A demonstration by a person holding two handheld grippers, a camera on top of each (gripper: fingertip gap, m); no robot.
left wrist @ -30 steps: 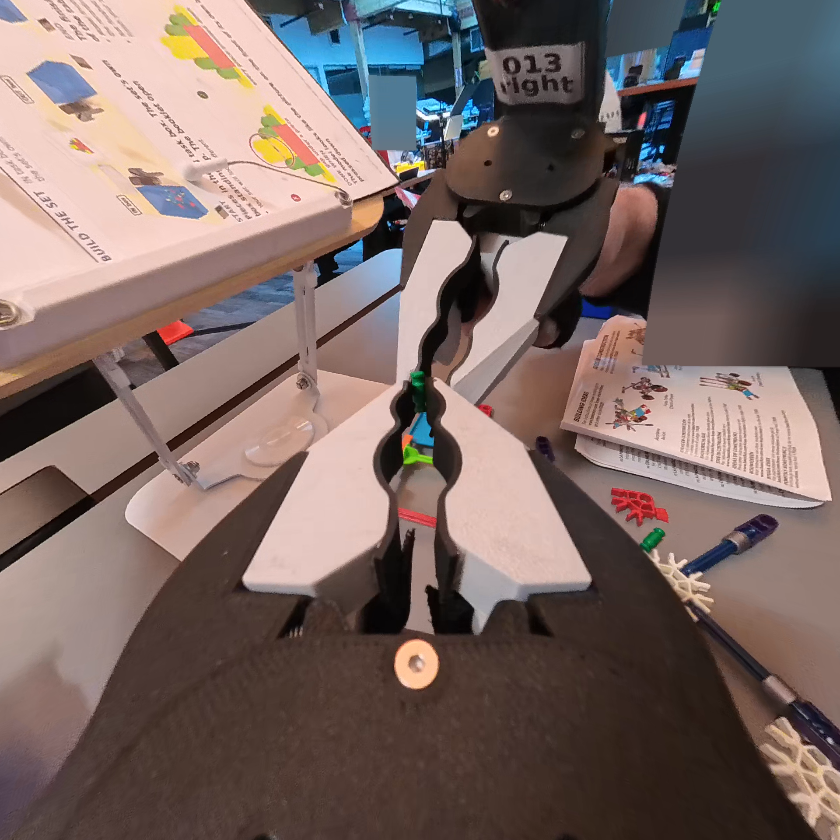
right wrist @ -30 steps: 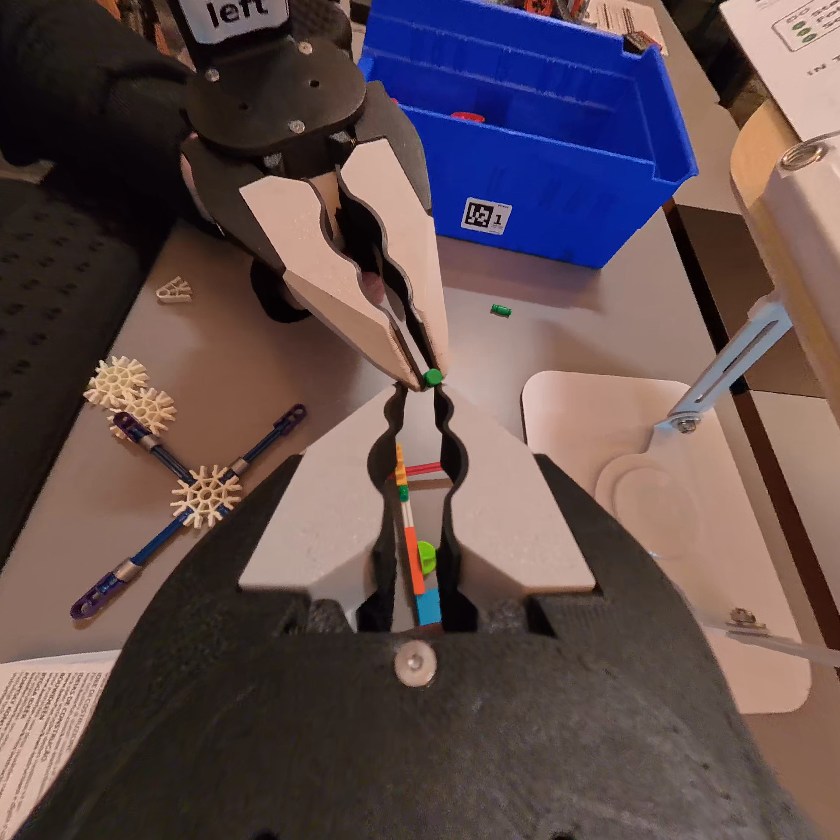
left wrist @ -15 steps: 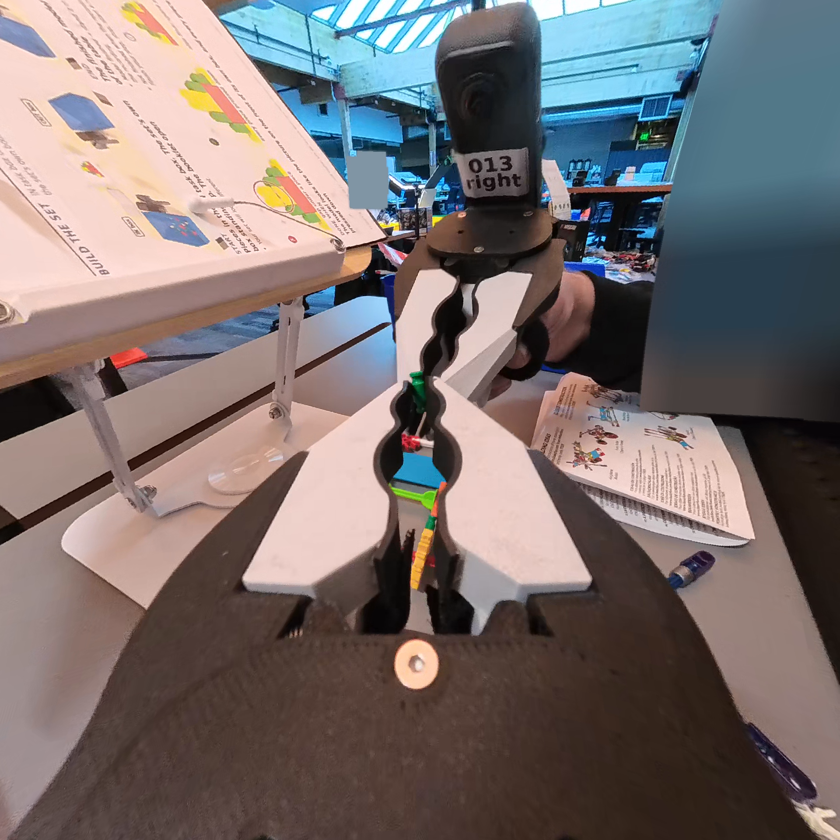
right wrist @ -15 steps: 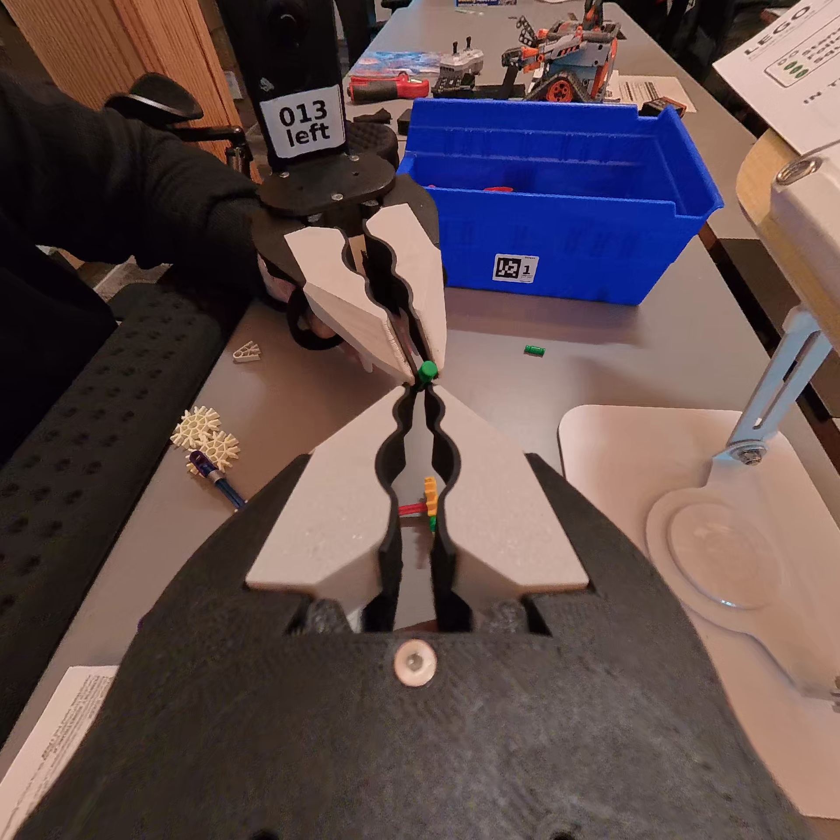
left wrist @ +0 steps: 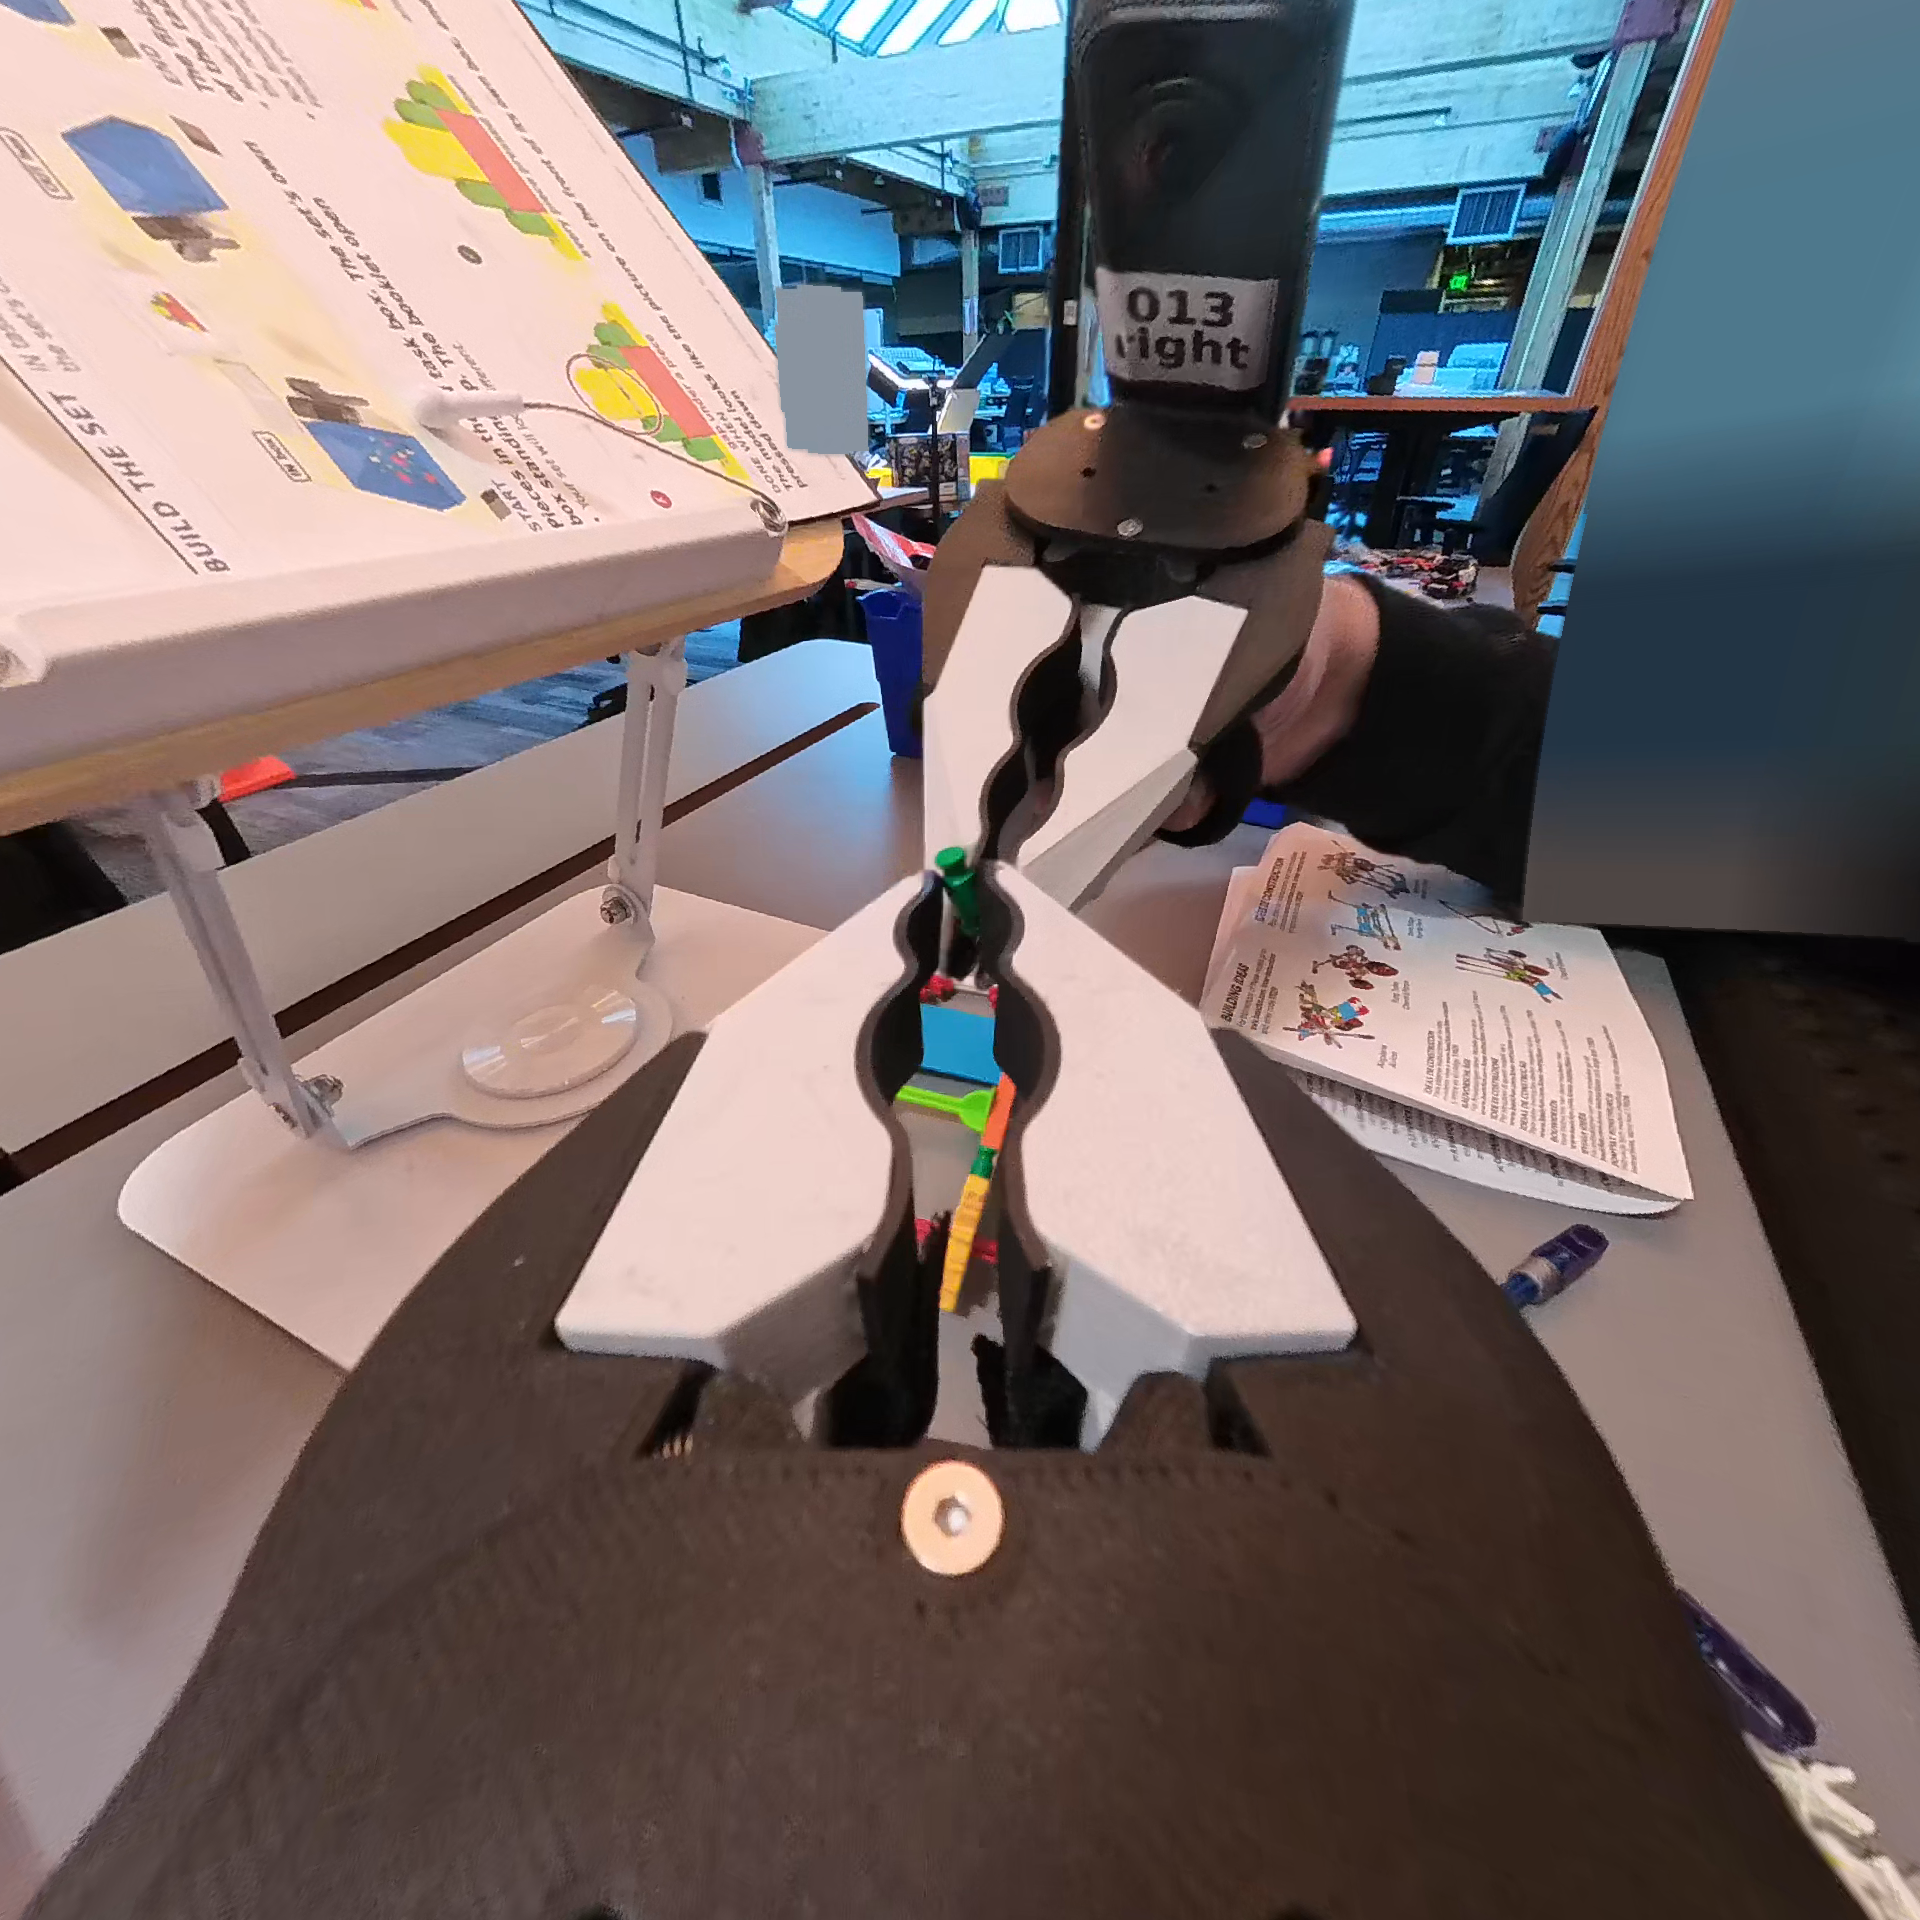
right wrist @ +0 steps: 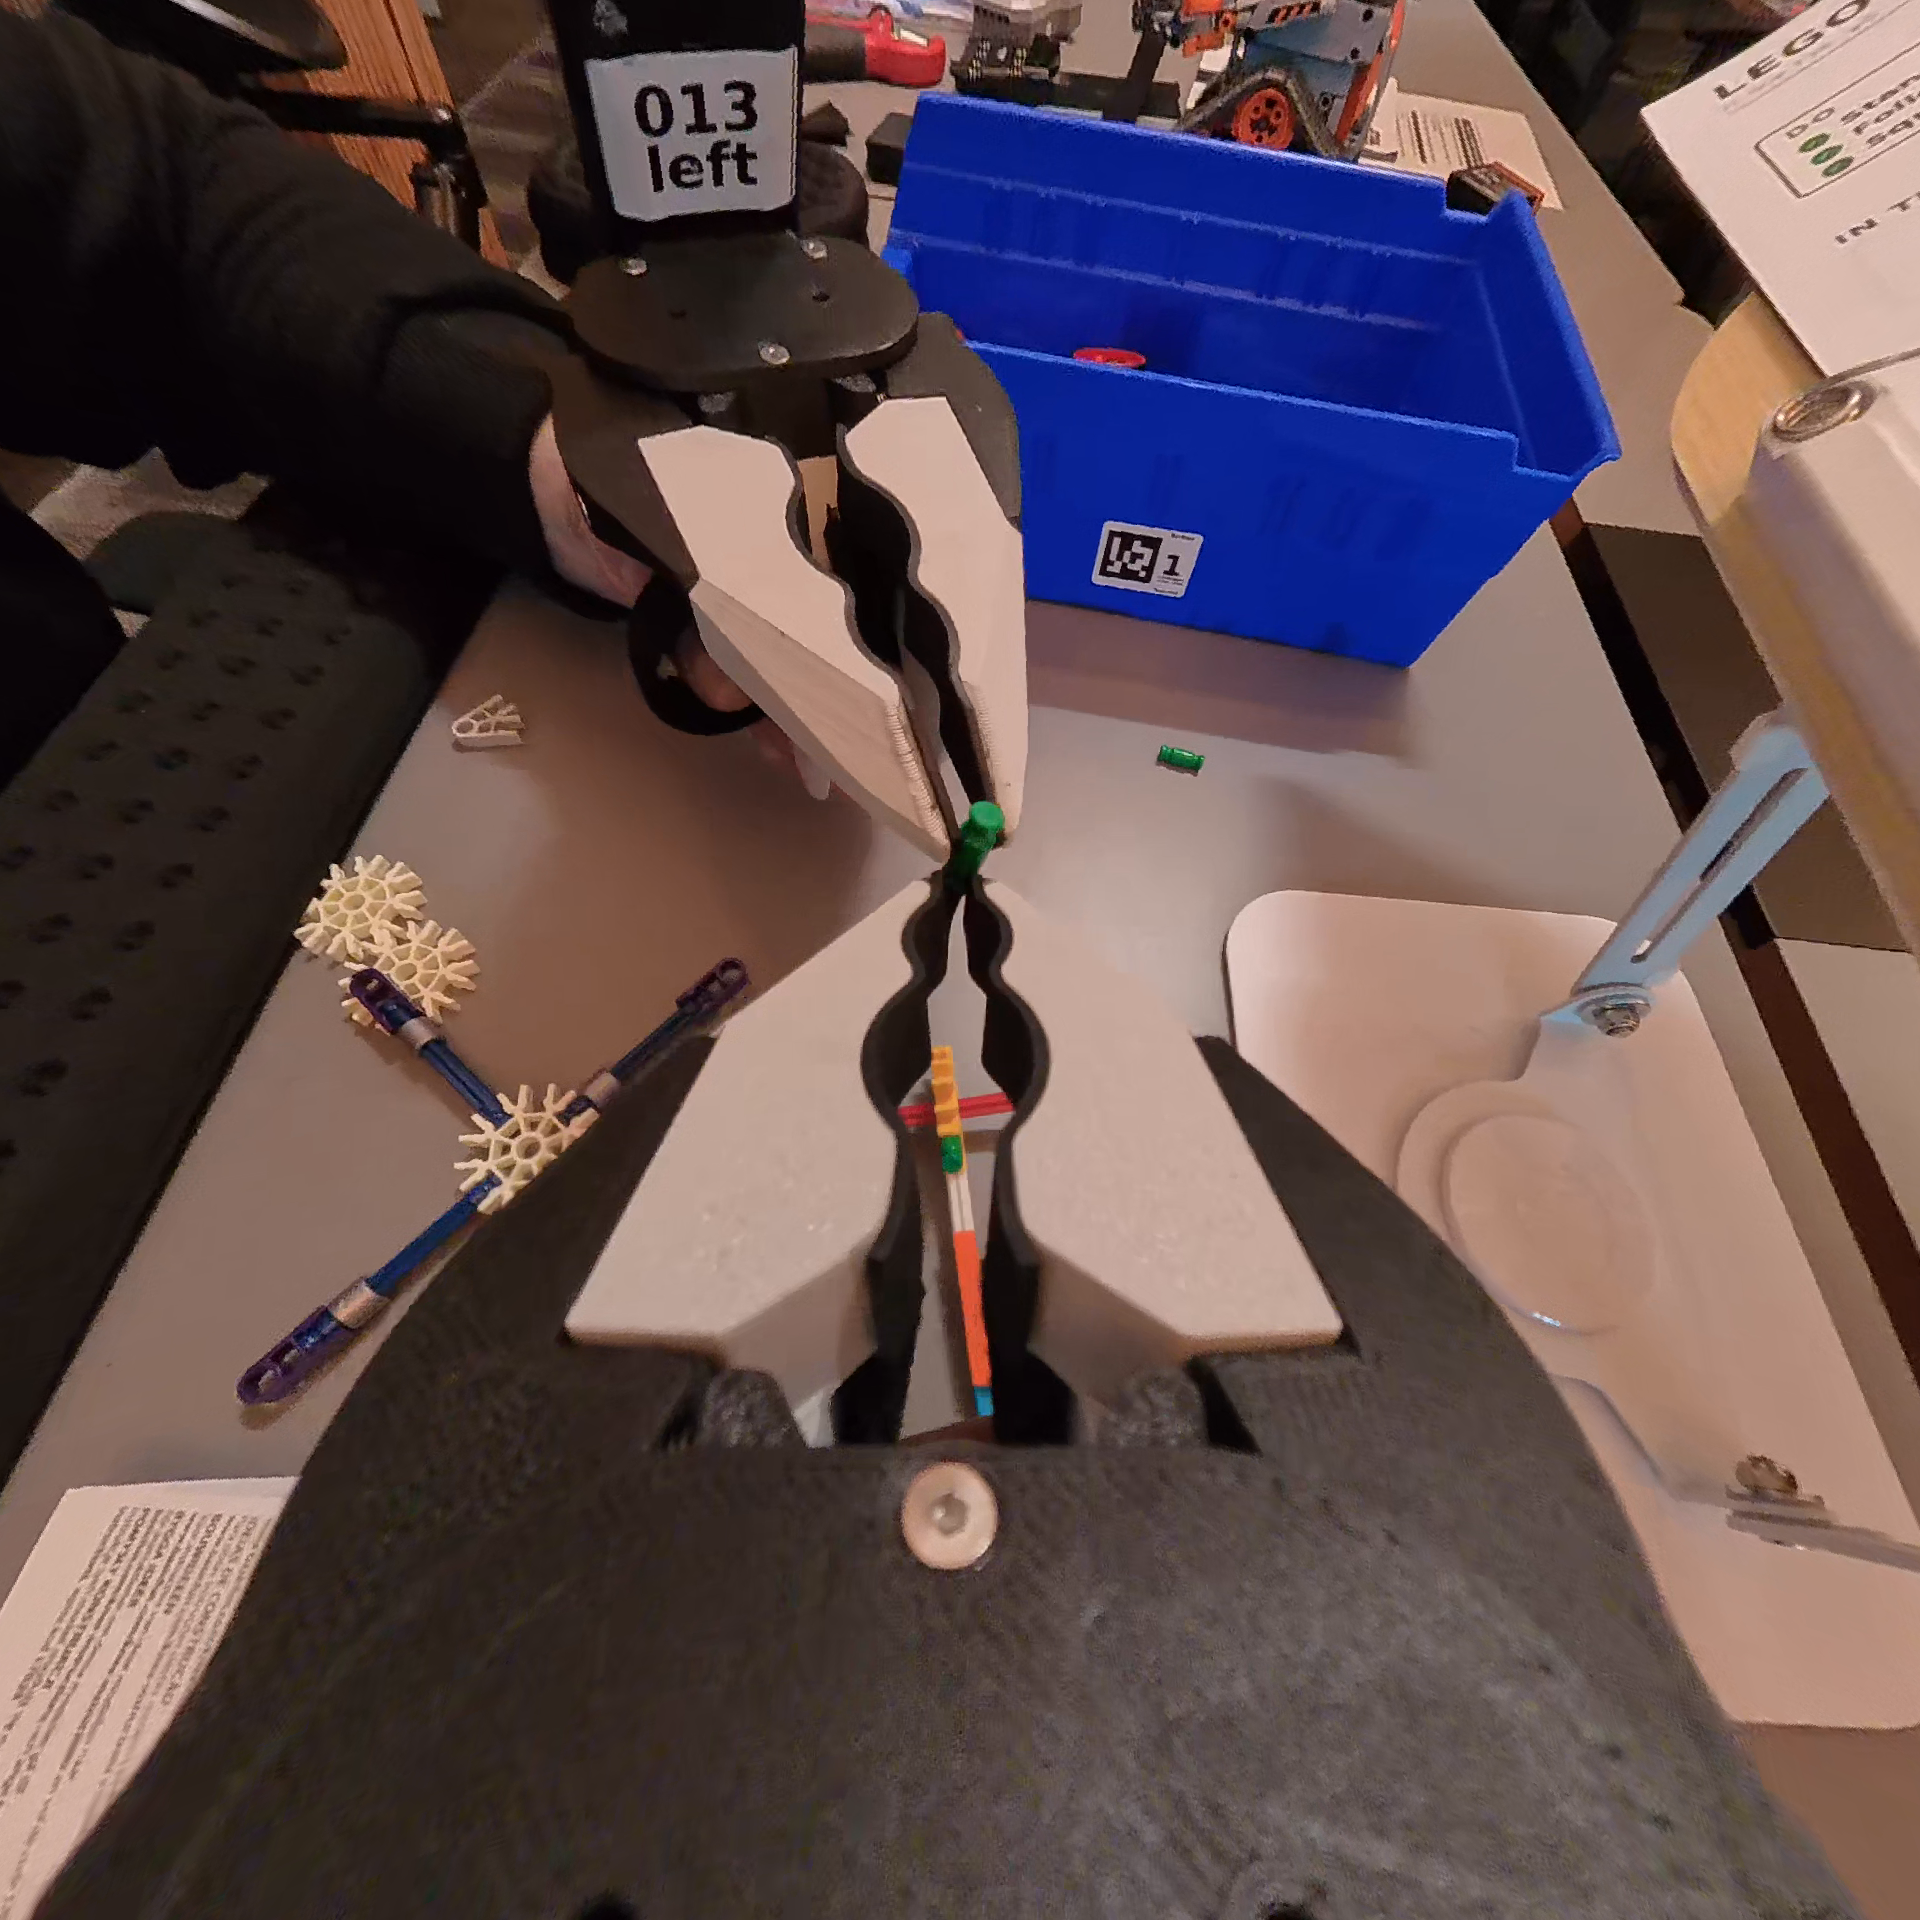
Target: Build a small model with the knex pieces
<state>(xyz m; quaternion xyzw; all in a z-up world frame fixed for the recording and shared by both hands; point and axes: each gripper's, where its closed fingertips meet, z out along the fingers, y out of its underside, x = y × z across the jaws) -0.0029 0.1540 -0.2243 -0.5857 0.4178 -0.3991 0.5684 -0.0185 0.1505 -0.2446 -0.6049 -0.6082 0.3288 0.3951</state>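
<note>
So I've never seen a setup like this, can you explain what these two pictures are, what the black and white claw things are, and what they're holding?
Each picture comes from a camera mounted on a handheld two-finger gripper, looking along its fingers. A person grips one in each hand. The left wrist view shows the left gripper up close with the right one facing it; the right wrist view shows the right gripper. Both tips are closed on one small green rod, above a grey table. On the table lie snowflake-shaped connectors on blue rods, a blue bin, a printed booklet and a white stand propping an instruction sheet.
</note>
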